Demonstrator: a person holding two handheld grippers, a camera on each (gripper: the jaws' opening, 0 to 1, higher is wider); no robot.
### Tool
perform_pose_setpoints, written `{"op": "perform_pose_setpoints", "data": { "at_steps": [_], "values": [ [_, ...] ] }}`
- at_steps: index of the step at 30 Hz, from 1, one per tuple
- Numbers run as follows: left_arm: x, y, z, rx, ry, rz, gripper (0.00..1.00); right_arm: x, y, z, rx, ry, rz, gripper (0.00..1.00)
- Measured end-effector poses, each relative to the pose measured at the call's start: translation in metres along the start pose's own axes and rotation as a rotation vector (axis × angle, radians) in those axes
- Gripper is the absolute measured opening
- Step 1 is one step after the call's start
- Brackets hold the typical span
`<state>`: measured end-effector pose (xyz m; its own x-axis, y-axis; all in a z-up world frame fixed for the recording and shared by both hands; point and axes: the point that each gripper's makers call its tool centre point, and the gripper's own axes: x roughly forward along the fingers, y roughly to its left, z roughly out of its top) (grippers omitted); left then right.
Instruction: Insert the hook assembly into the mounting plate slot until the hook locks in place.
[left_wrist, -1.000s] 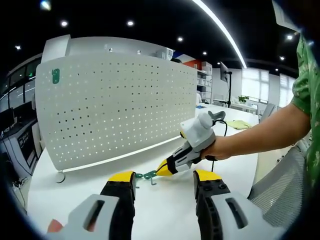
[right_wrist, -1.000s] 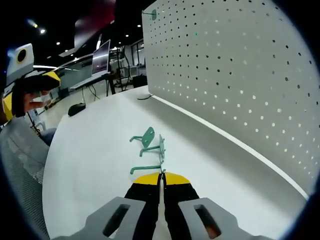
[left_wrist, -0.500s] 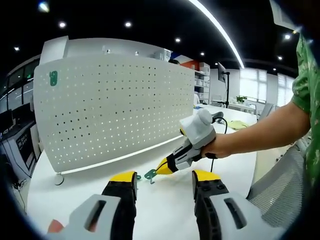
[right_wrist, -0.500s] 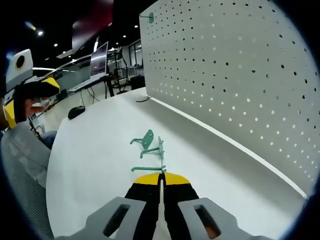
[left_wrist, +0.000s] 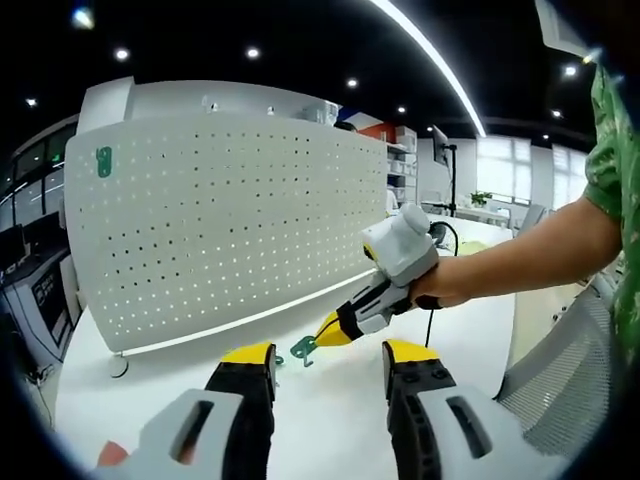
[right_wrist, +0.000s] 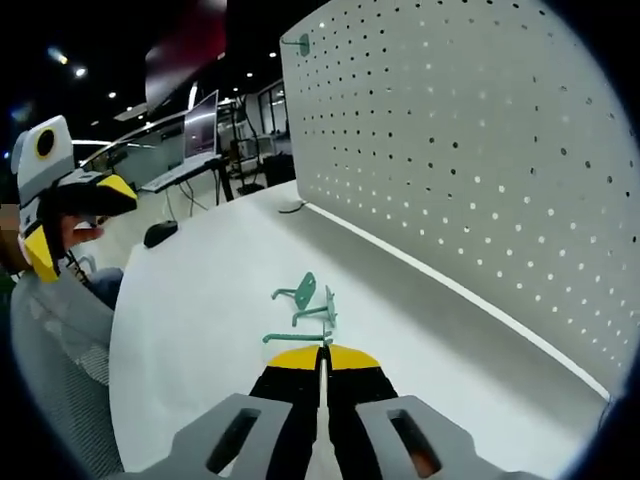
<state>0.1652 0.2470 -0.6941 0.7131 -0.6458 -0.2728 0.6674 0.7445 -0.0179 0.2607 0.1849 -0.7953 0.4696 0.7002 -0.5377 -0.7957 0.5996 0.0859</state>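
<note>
A white pegboard mounting plate (left_wrist: 230, 220) stands upright on the white table (left_wrist: 330, 420); it also spans the right gripper view (right_wrist: 470, 170). A green hook (left_wrist: 103, 161) hangs at its top corner (right_wrist: 297, 41). My right gripper (right_wrist: 322, 352) is shut on the thin plate of a green hook assembly (right_wrist: 324, 318), prongs pointing left. In the left gripper view it (left_wrist: 325, 335) comes in from the right, a hand holding it low over the table with the hook (left_wrist: 303, 348). A second green hook (right_wrist: 300, 290) lies just beyond. My left gripper (left_wrist: 328, 362) is open with nothing between its jaws.
A person's arm in a green sleeve (left_wrist: 610, 190) reaches in from the right, beside a mesh chair (left_wrist: 560, 380). A cable (right_wrist: 290, 208) and a dark mouse (right_wrist: 160, 233) lie near the pegboard's far end. Desks with monitors (right_wrist: 205, 115) stand beyond.
The right gripper has risen a little with the hook assembly still in it. Both cameras have shifted slightly. The left gripper stays open.
</note>
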Motion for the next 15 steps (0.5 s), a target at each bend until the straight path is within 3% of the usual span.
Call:
{"op": "perform_pose_setpoints", "data": {
  "at_steps": [7, 15],
  "values": [
    [-0.003, 0.004, 0.007, 0.027, -0.016, 0.005, 0.43, -0.013, 0.004, 0.017, 0.030, -0.028, 0.014, 0.00],
    [-0.008, 0.006, 0.022, 0.082, -0.050, 0.002, 0.41, -0.034, 0.022, 0.049, 0.043, -0.076, 0.044, 0.00]
  ]
}}
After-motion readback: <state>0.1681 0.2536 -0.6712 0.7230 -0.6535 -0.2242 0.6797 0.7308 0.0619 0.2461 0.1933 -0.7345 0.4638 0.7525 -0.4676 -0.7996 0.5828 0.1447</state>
